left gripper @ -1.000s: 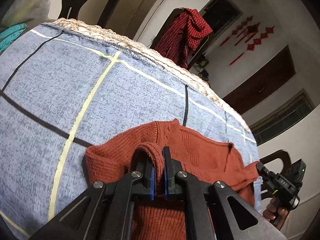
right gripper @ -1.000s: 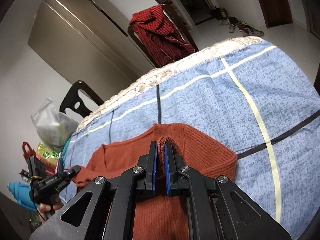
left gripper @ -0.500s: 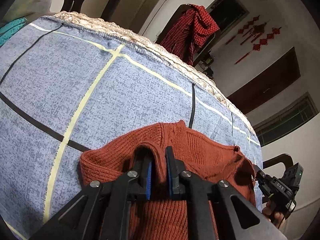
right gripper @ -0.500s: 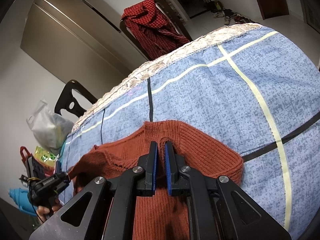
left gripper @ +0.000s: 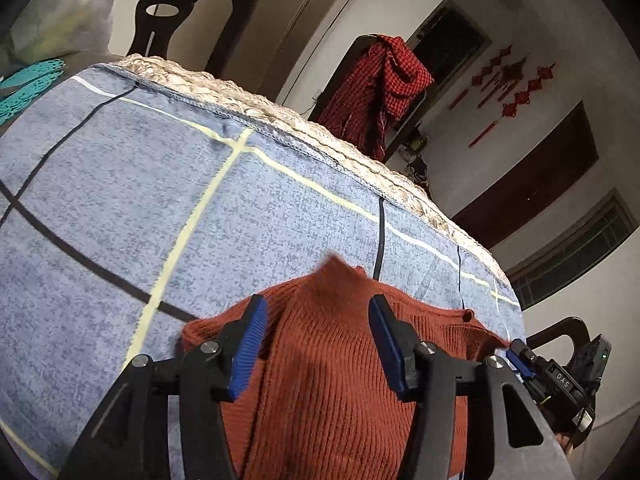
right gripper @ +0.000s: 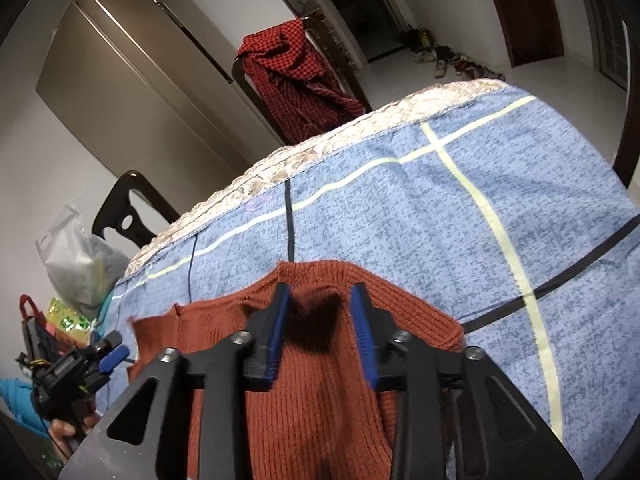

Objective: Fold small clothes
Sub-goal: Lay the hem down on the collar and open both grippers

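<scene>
Left gripper (left gripper: 318,338), black frame with blue-padded fingers, is hovering with jaws spread wide and nothing between the pads; rust-red ribbed knit sweater (left gripper: 332,364) is lying directly beneath it. Right gripper (right gripper: 320,330), same build, is also standing wide apart and gripping nothing, casting a dark shadow on the knit between its fingers.

The sweater is resting flat on the blue checked tablecloth (left gripper: 120,200), near the cloth's closest edge. Its lower portion is running out of frame under both gripper bodies, so the full outline is not readable. One peak of the knit at the far side of the sweater is blurring in the left wrist view. How many layers are lying there is unclear.

Beyond the sweater, yellow and black lines are crossing the tablecloth up to a pale braided trim (right gripper: 320,152) at the far edge.

Past that edge, a red-and-black checked garment (left gripper: 380,88) is draping over a dark chair, hiding most of it. Left of the sweater in the right wrist view, a translucent plastic bag (right gripper: 80,260) is sitting off the table, contents indistinct.
</scene>
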The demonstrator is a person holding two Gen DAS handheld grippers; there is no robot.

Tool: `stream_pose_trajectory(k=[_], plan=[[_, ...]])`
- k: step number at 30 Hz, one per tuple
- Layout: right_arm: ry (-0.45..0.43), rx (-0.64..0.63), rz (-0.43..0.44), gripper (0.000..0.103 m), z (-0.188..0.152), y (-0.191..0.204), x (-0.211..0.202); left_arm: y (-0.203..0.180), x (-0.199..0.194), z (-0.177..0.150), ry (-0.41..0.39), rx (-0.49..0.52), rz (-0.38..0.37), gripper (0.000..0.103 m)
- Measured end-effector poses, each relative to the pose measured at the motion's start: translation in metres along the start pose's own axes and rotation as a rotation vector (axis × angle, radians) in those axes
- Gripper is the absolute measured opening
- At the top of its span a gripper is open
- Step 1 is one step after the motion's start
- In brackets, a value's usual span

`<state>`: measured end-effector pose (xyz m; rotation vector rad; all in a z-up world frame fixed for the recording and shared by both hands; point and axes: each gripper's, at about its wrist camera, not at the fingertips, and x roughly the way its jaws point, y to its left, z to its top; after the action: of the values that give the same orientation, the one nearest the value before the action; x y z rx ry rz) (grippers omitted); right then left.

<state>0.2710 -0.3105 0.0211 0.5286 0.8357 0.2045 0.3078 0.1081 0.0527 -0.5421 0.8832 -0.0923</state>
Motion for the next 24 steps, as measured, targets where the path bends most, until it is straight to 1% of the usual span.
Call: stream_pose_trajectory(k=[2, 5, 7, 9, 11, 15, 18, 21, 24], plan=[[-0.011, -0.009, -0.010, 0.034, -0.002, 0.002, -0.004, -0.001, -0.005, -0.003, -0.001, 0.016, 0.004, 0.055], [-0.050, -0.042, -0.045, 0.034, -0.006, 0.009, -0.014, -0.008, -0.015, -0.010, -0.009, 0.056, 0.009, 0.055], [-0.077, -0.094, -0.063, 0.034, -0.010, 0.018, -0.021, -0.015, -0.019, -0.017, -0.005, 0.083, 0.004, 0.055], [-0.091, -0.157, -0.061, 0.034, -0.020, 0.030, -0.026, -0.025, -0.020, -0.026, 0.017, 0.121, -0.015, 0.055], [-0.072, -0.219, -0.056, 0.034, -0.031, 0.043, -0.026, -0.035, -0.020, -0.037, 0.031, 0.163, -0.018, 0.055], [0.002, -0.367, -0.033, 0.034, -0.061, 0.070, -0.017, -0.056, -0.015, -0.062, 0.068, 0.256, -0.009, 0.055], [0.010, -0.461, -0.017, 0.034, -0.080, 0.086, -0.016, -0.065, -0.010, -0.077, 0.110, 0.286, -0.031, 0.055], [0.027, -0.522, -0.024, 0.036, -0.097, 0.093, -0.012, -0.066, -0.008, -0.088, 0.122, 0.300, -0.018, 0.055], [0.058, -0.551, -0.046, 0.038, -0.110, 0.094, -0.003, -0.063, -0.009, -0.093, 0.117, 0.308, 0.004, 0.055]])
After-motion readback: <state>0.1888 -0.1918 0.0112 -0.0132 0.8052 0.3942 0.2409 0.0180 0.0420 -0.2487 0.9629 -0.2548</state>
